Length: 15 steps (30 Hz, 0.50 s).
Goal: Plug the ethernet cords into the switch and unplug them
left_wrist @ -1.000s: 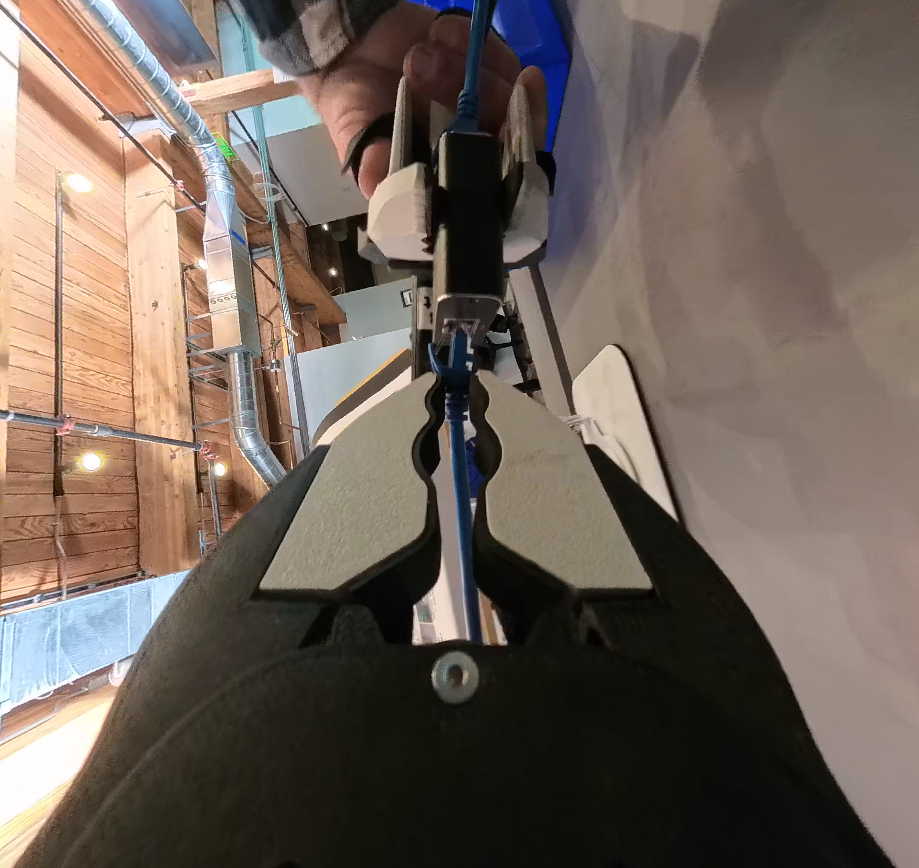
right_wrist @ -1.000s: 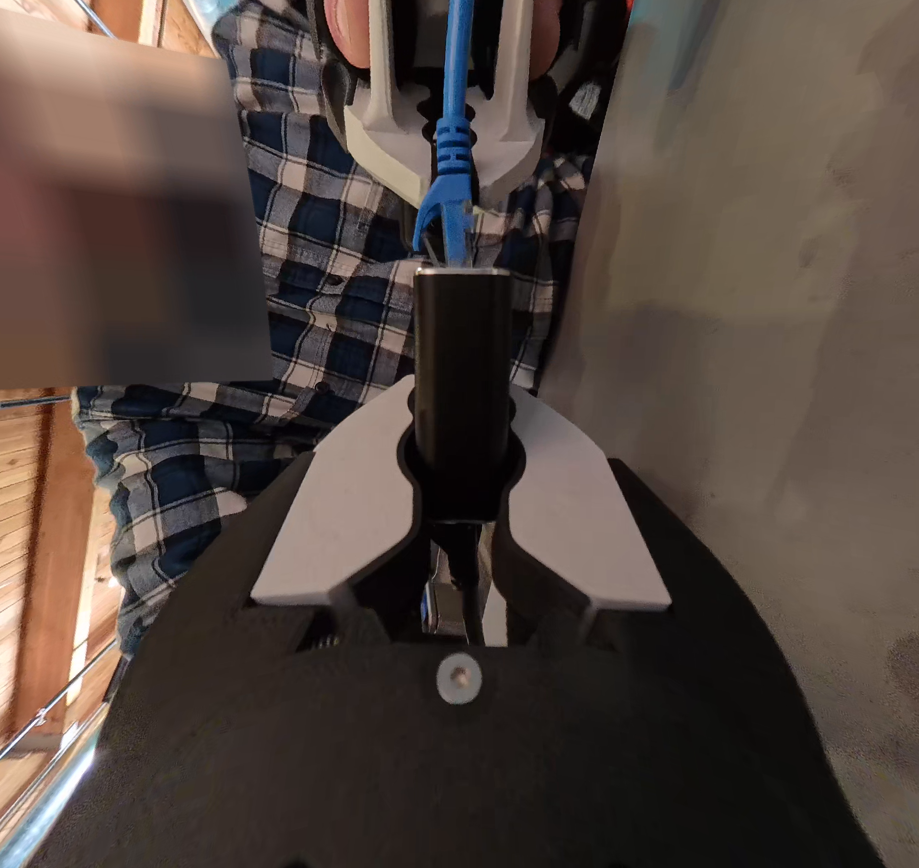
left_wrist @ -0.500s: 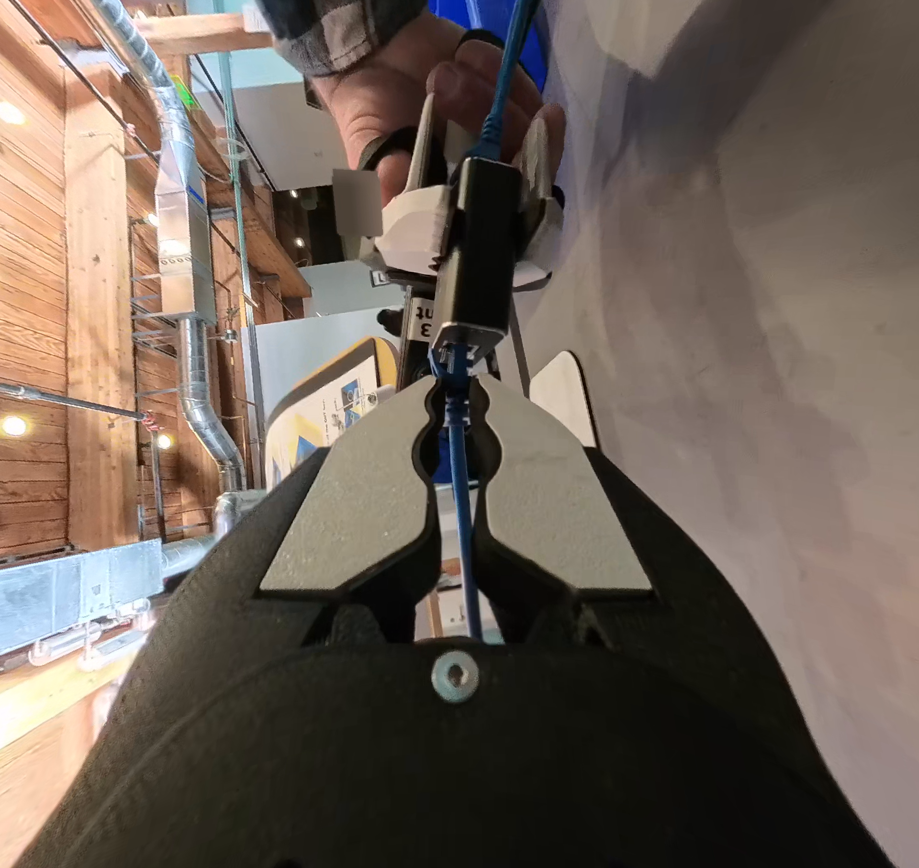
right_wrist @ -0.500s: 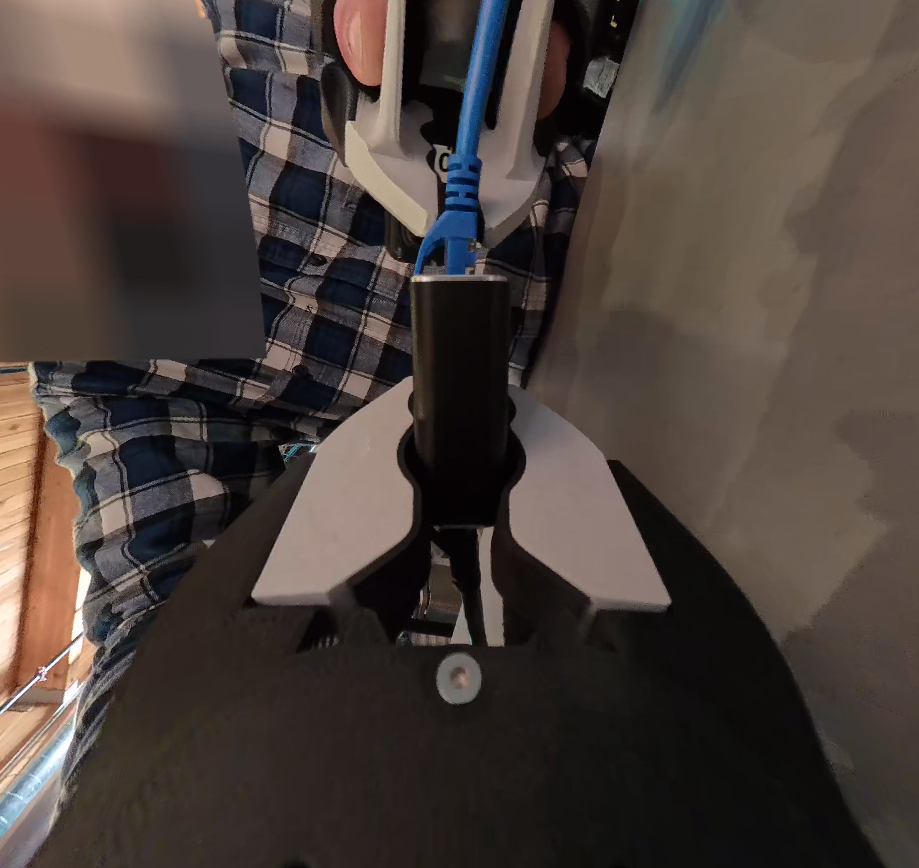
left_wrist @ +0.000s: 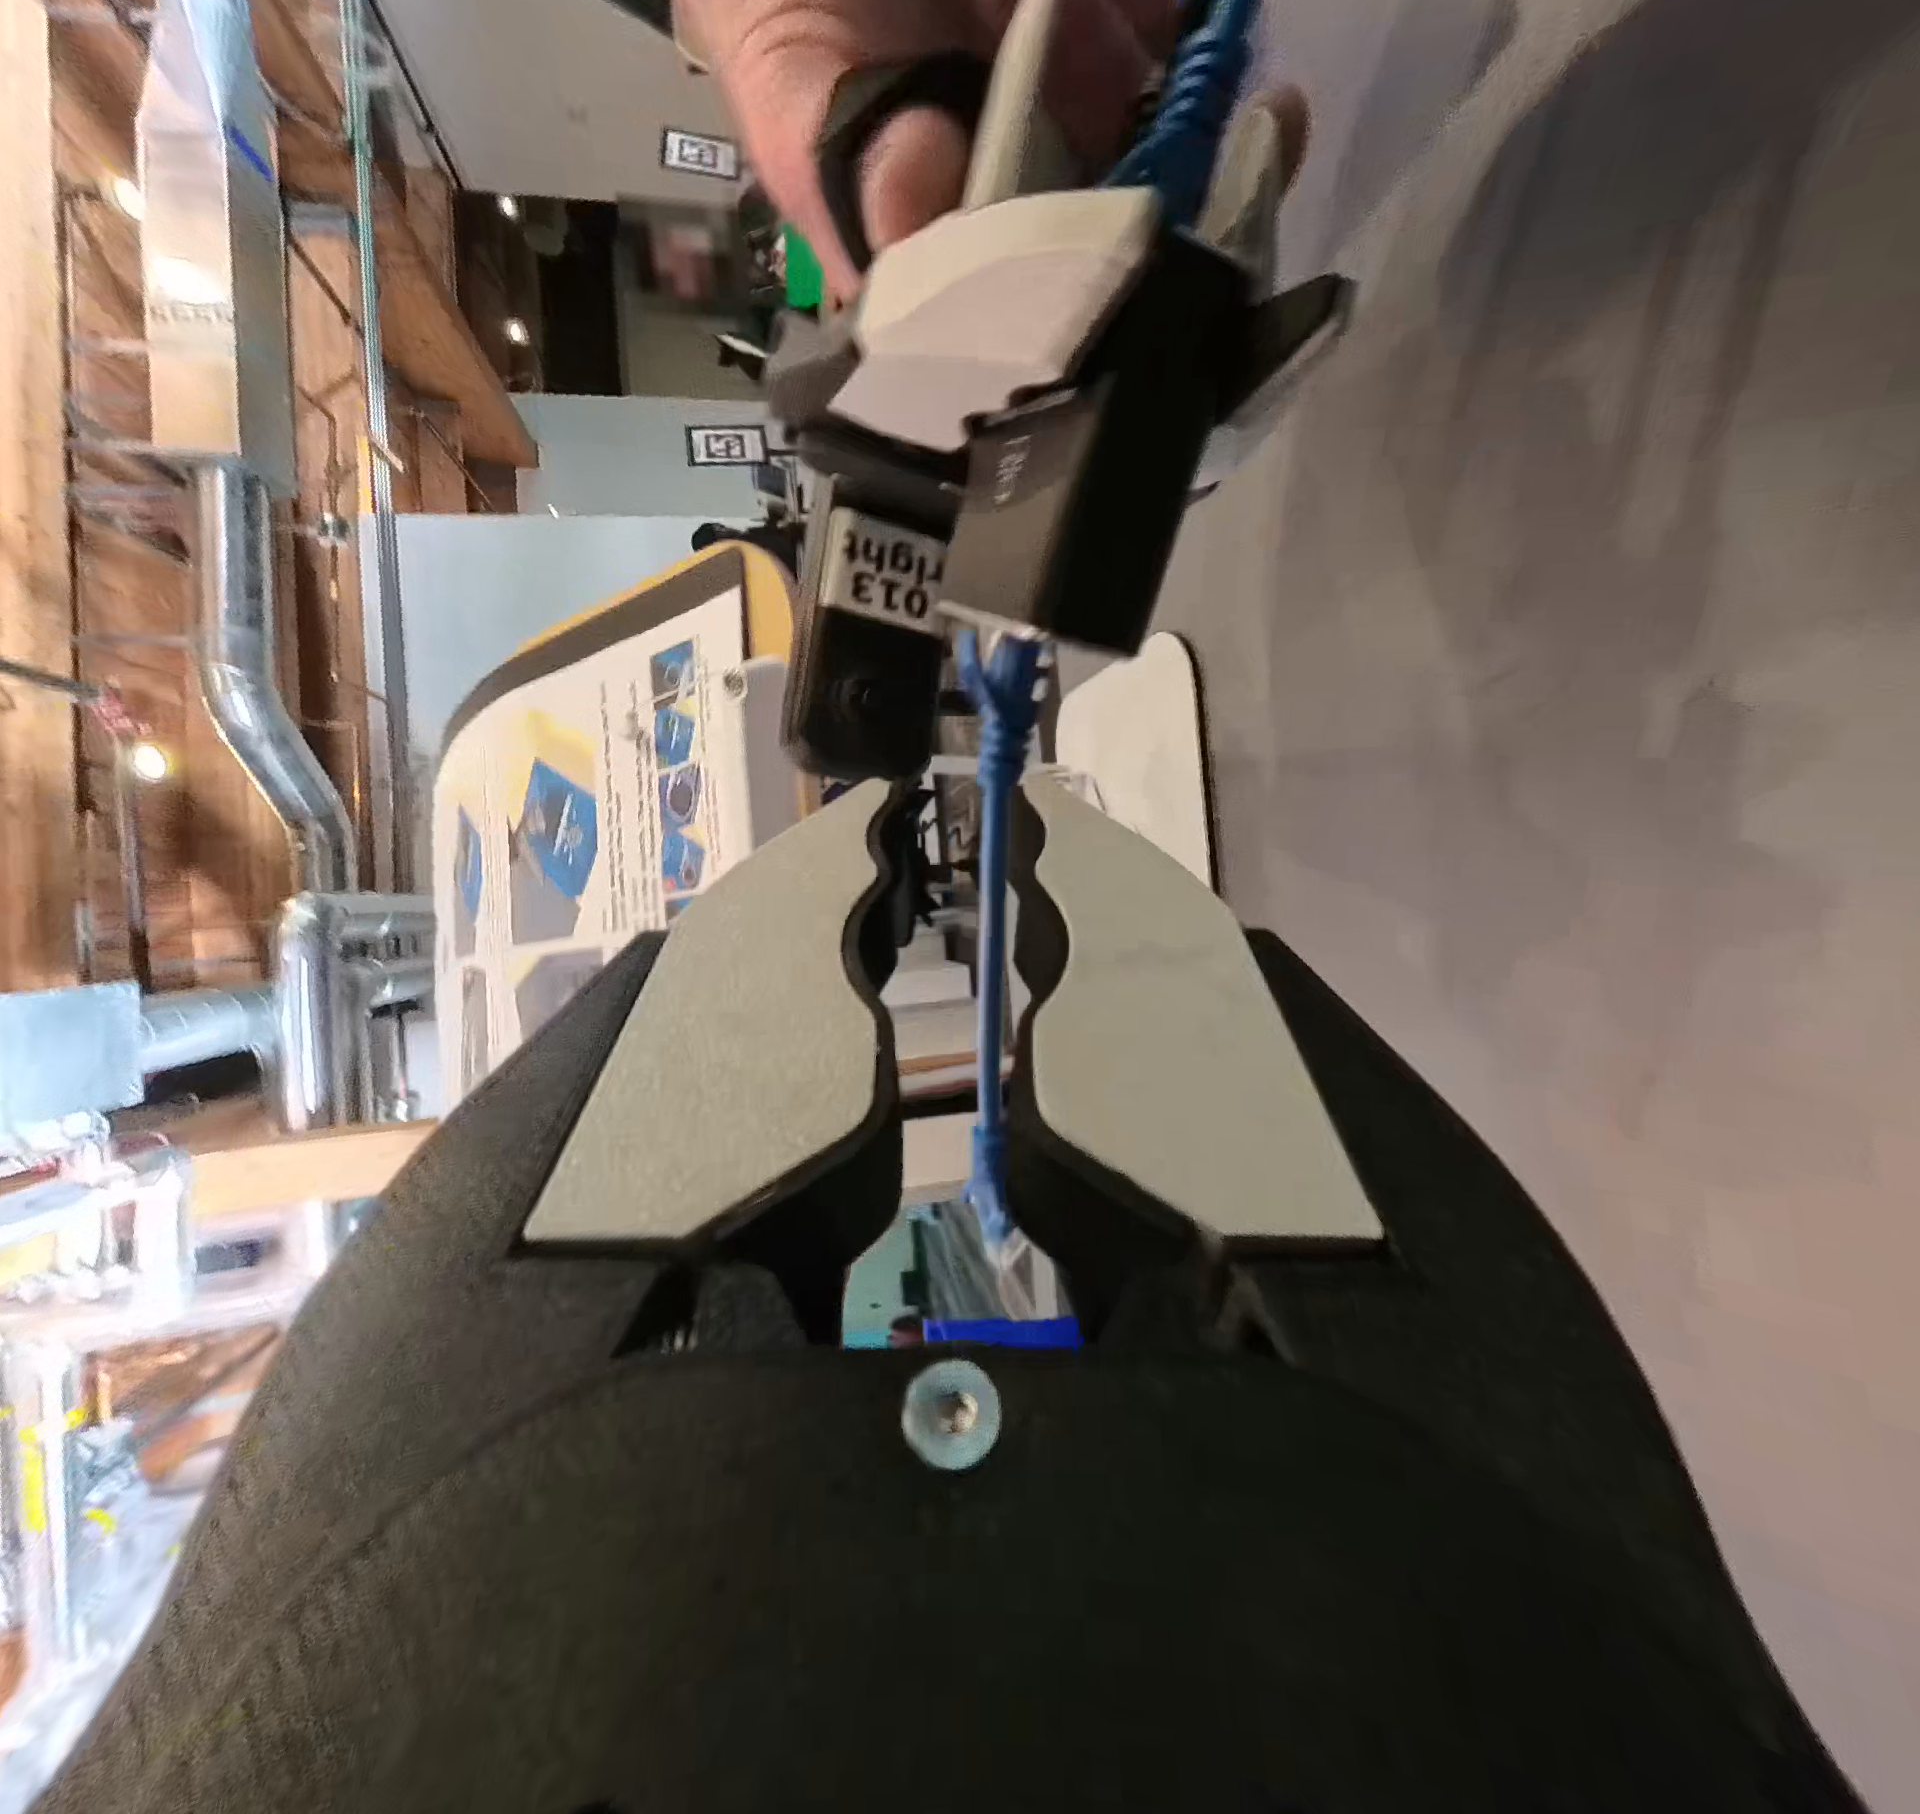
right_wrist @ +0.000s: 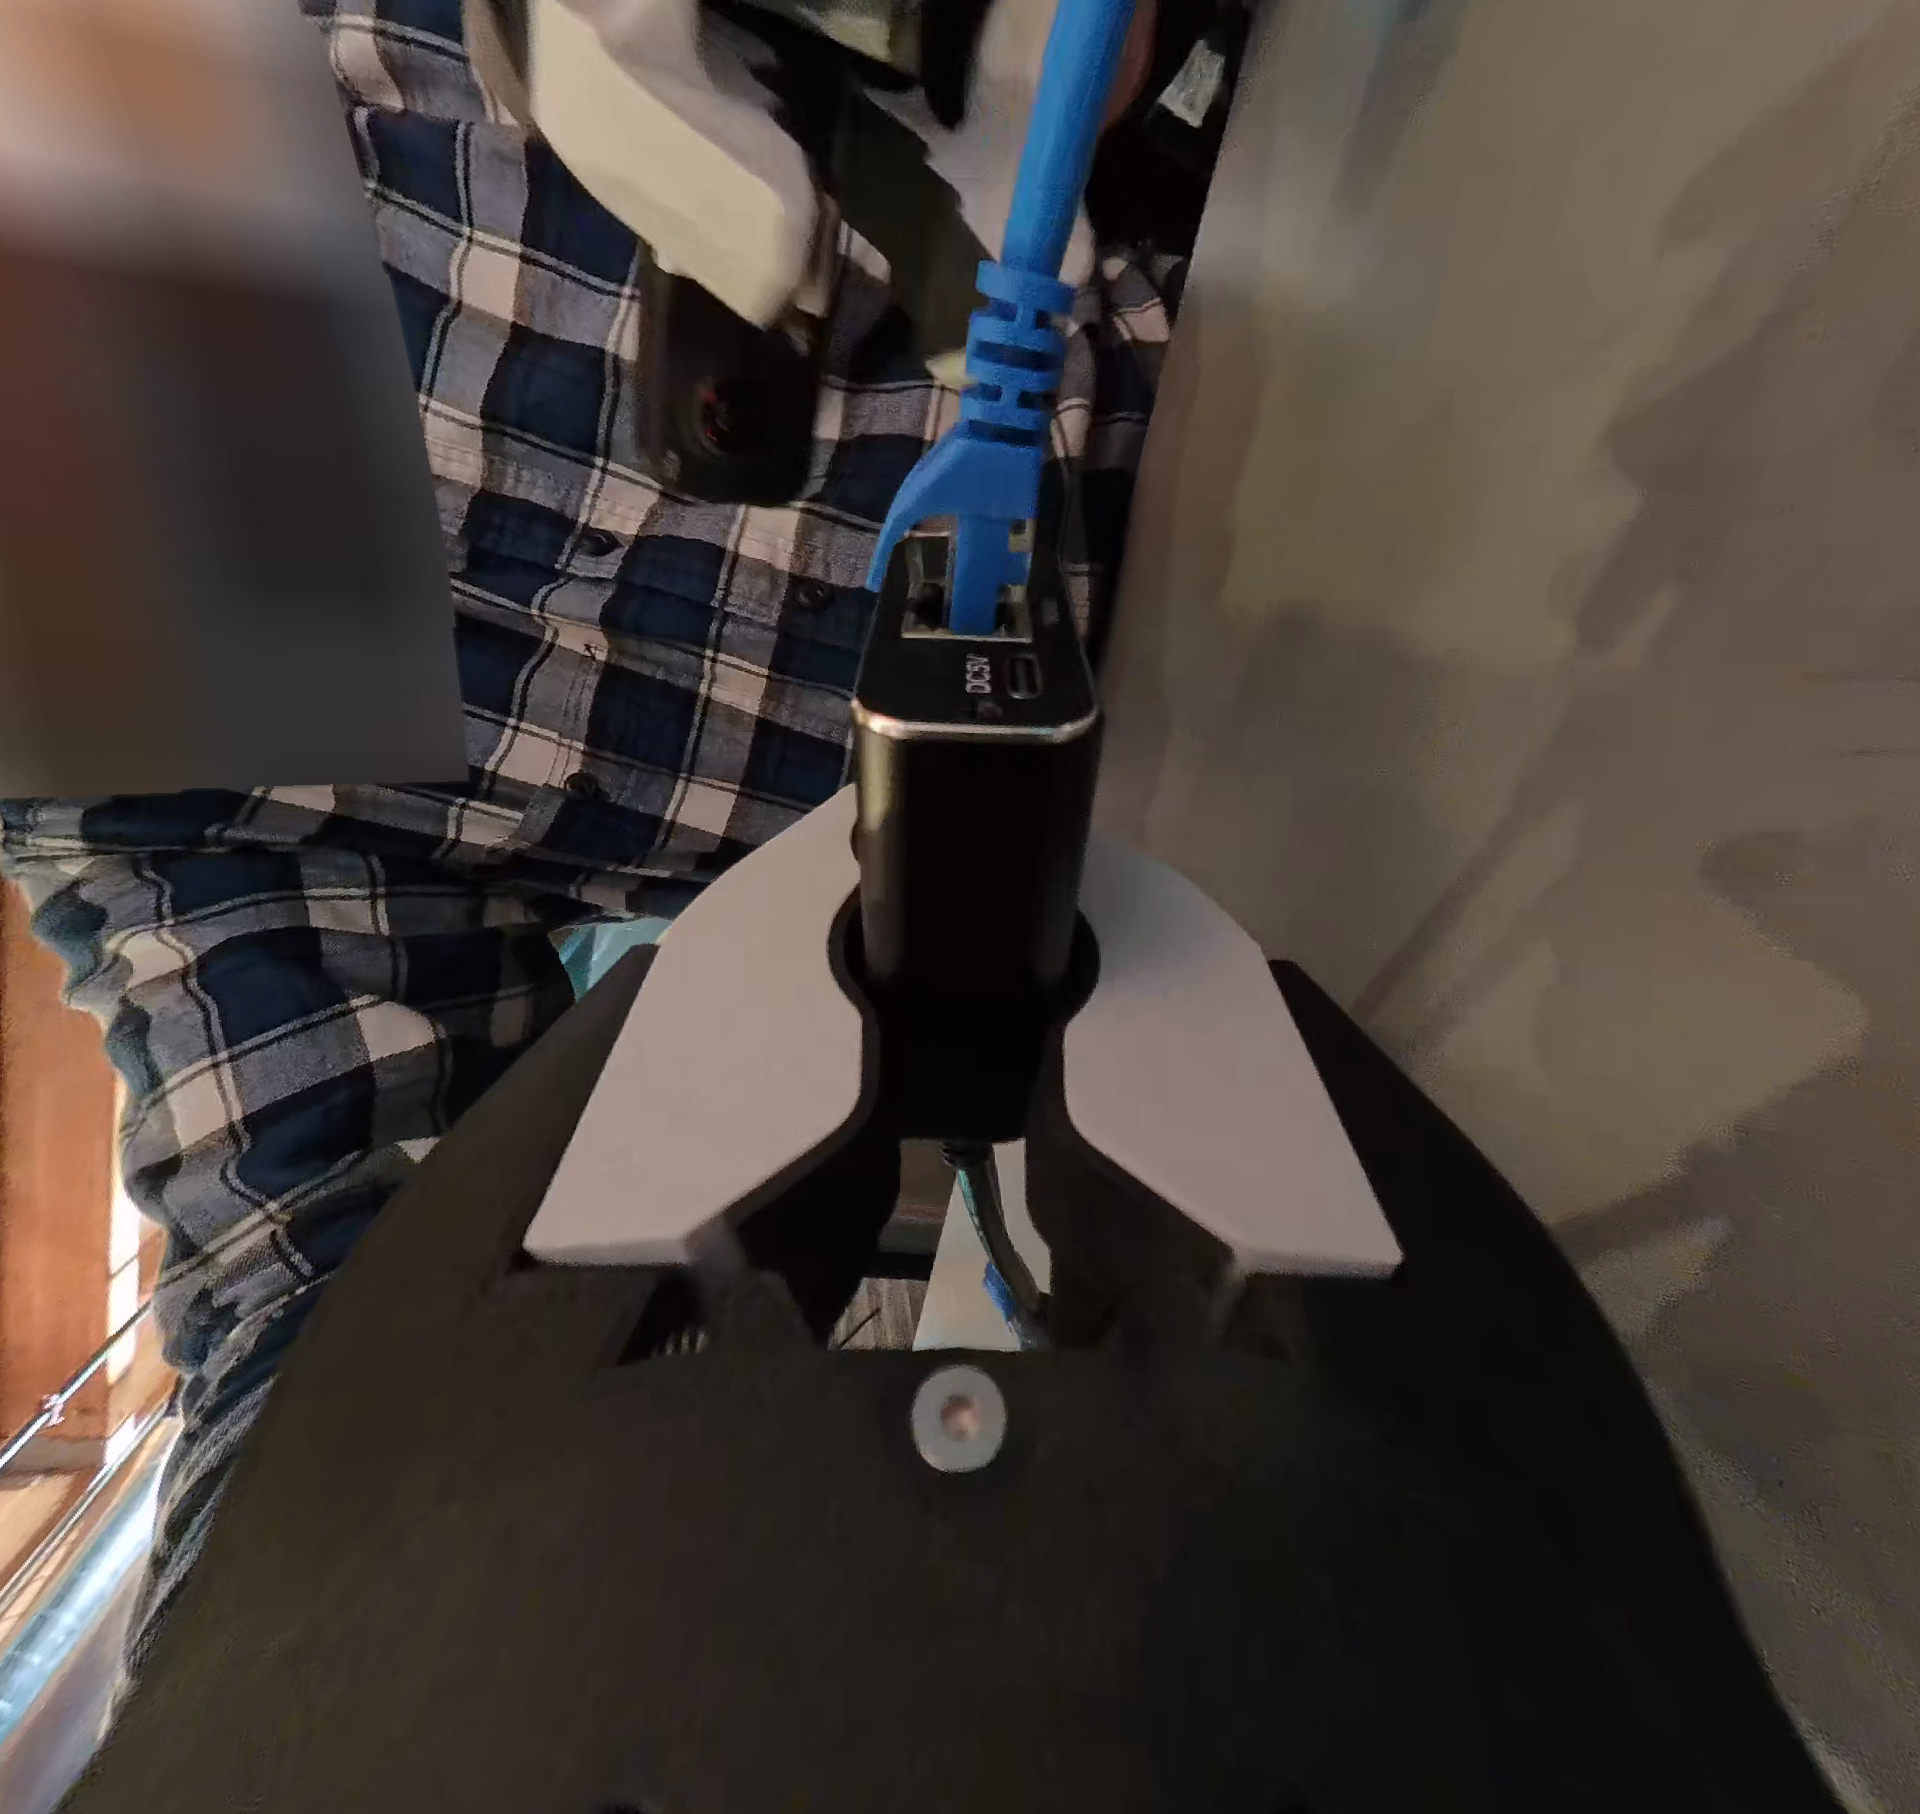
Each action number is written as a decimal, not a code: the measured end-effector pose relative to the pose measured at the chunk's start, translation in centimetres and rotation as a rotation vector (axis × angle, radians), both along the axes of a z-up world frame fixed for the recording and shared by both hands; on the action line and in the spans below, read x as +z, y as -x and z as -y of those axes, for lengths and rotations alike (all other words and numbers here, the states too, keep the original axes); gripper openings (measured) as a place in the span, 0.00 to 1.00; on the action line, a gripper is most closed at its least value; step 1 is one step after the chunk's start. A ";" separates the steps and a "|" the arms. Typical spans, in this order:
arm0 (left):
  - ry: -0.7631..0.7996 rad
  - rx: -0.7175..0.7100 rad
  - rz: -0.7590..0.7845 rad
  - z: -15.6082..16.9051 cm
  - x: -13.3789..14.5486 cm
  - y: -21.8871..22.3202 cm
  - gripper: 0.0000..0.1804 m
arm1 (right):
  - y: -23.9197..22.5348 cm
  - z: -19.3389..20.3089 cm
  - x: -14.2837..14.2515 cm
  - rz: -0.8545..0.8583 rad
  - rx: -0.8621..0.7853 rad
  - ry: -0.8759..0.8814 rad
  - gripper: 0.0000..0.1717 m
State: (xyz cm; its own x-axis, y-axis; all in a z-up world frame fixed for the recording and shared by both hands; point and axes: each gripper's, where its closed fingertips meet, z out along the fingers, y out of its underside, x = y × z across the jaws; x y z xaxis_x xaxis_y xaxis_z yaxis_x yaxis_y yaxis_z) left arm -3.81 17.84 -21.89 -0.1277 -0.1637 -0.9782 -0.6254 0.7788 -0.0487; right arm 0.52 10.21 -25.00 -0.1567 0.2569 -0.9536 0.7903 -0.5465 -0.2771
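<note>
Left wrist view first: my left gripper [left_wrist: 961, 819] has its two grey fingers parted, and the thin blue ethernet cord [left_wrist: 995, 943] runs loose between them, close along the right finger [left_wrist: 1132, 964], with a clear gap on the other side, so nothing is really held there. Its plug sits in the end of the small black box-shaped switch [left_wrist: 1070, 528]. Risk as I see it: with no grip on the cord, any pull from me just slides along it, or the cord drags the switch crooked.

Right wrist view: my right gripper [right_wrist: 971, 943] is clamped on the switch body, pads pressing both sides. Only this view shows the port face, with the blue plug [right_wrist: 977, 517] seated in it. The left one shows instead how slack the cord hangs.
</note>
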 end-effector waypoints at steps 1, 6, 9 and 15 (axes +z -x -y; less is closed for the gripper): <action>0.023 0.010 0.025 0.0 0.6 0.5 0.10 | -0.1 -0.1 0.0 0.006 -0.001 -0.015 0.15; 0.486 0.103 0.213 0.3 0.7 2.6 0.13 | 0.1 -0.9 0.6 0.005 -0.063 -0.129 0.15; 0.829 0.120 0.290 1.2 -0.9 2.9 0.14 | 0.4 -1.0 1.6 -0.007 -0.082 -0.235 0.15; 1.686 -0.005 0.565 2.0 0.9 0.9 0.38 | 0.5 -0.1 2.4 0.014 -0.067 -0.354 0.15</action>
